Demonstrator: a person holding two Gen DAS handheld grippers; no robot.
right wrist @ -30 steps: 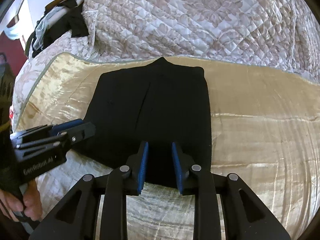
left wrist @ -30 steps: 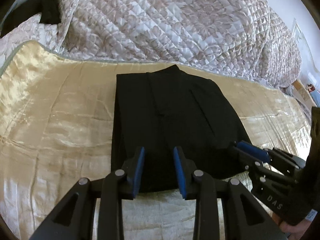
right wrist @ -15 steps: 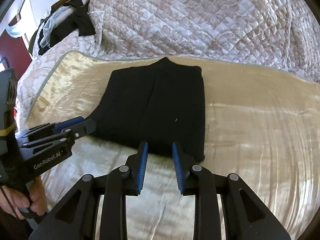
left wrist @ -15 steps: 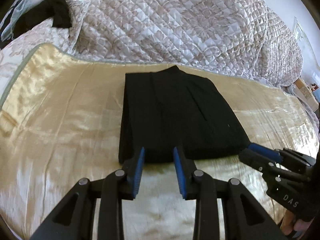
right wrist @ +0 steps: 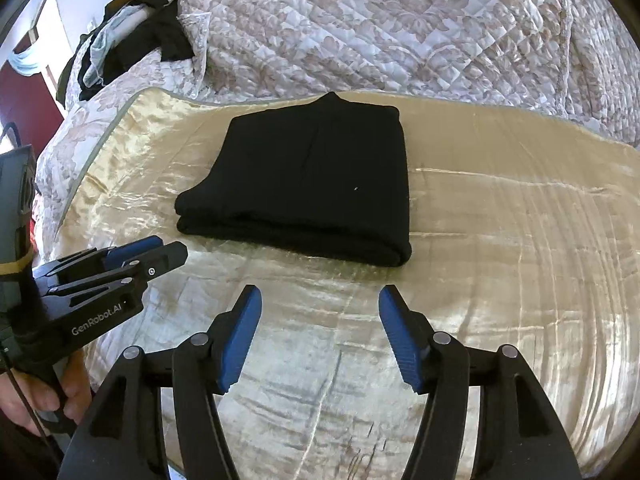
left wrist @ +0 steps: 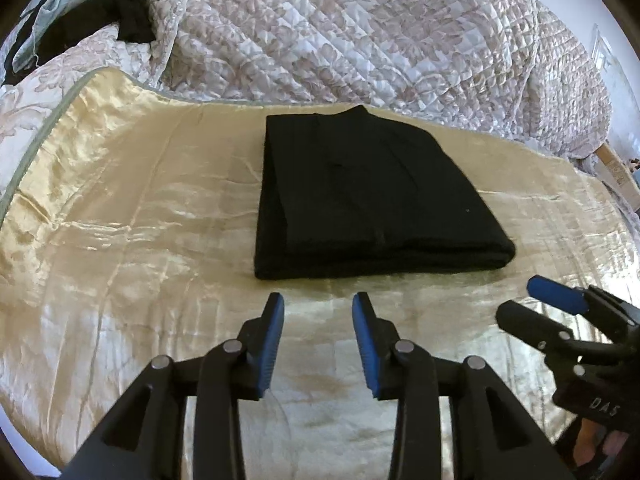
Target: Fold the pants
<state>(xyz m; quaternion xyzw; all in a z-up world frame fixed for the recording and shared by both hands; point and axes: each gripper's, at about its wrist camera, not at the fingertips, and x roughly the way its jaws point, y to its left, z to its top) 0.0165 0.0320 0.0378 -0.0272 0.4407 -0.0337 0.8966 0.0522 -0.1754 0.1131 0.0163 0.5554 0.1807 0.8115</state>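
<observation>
The black pants (left wrist: pixel 368 204) lie folded into a thick rectangle on the cream satin sheet (left wrist: pixel 120 220); they also show in the right wrist view (right wrist: pixel 308 188). My left gripper (left wrist: pixel 318 308) is open and empty, held just short of the pants' near edge. My right gripper (right wrist: pixel 320 300) is open wide and empty, also back from the near fold. Each gripper shows in the other's view: the right one at the right edge of the left wrist view (left wrist: pixel 560 320), the left one at the left of the right wrist view (right wrist: pixel 132 260).
A quilted floral bedspread (left wrist: pixel 360 28) is bunched along the far side of the sheet. A heap of dark and pale clothes (right wrist: pixel 132 36) lies at the far left corner. A cardboard box (left wrist: pixel 616 168) sits off the bed at the right.
Both grippers have drawn back off the folded pants toward me. The right gripper's jaws have spread wider. The pants lie still.
</observation>
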